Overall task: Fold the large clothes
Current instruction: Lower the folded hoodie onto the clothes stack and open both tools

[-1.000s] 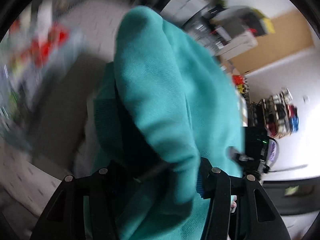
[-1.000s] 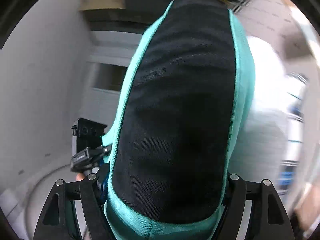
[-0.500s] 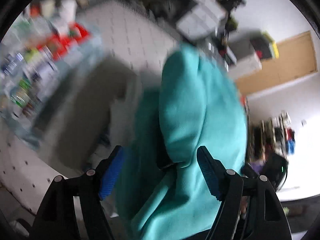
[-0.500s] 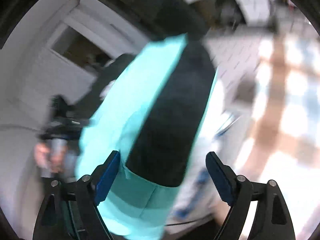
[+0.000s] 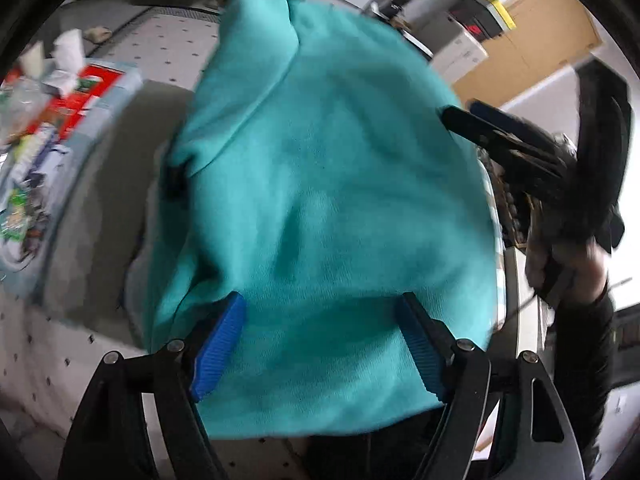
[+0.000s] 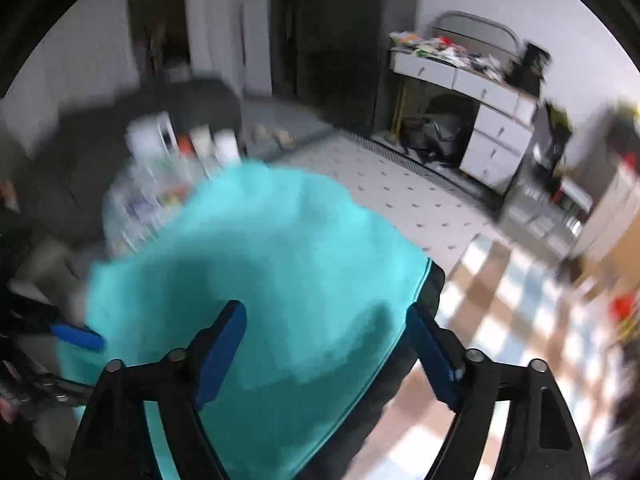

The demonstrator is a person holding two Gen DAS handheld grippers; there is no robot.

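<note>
Garment: a teal sweatshirt [image 5: 328, 184] of soft, fleecy knit fills the middle of the left wrist view, bulging in a rounded heap with a seam running toward 11 o'clock.
Left view only: the right gripper [image 5: 480, 120] shows at 2 o'clock, gripped by a hand [image 5: 560, 256] above a dark sleeve; a cluttered table edge [image 5: 100, 92] with red packaging lies at 10 o'clock.
Right view only: a white desk [image 6: 472, 92] with drawers stands at 1 o'clock, a pale dotted floor [image 6: 392, 184] runs before it, and a checked brown-and-white cloth [image 6: 520, 320] lies at 4 o'clock; the sweatshirt's black lining edge shows at 4 o'clock of the heap.
Left gripper [image 5: 320, 344]: ribbed blue pads on black fingers, jaws wide and opening; the teal cloth hangs between and over them, unpinched.
Right gripper: jaws wide, closing slightly; the blurred teal cloth lies between the pads, not pressed.
</note>
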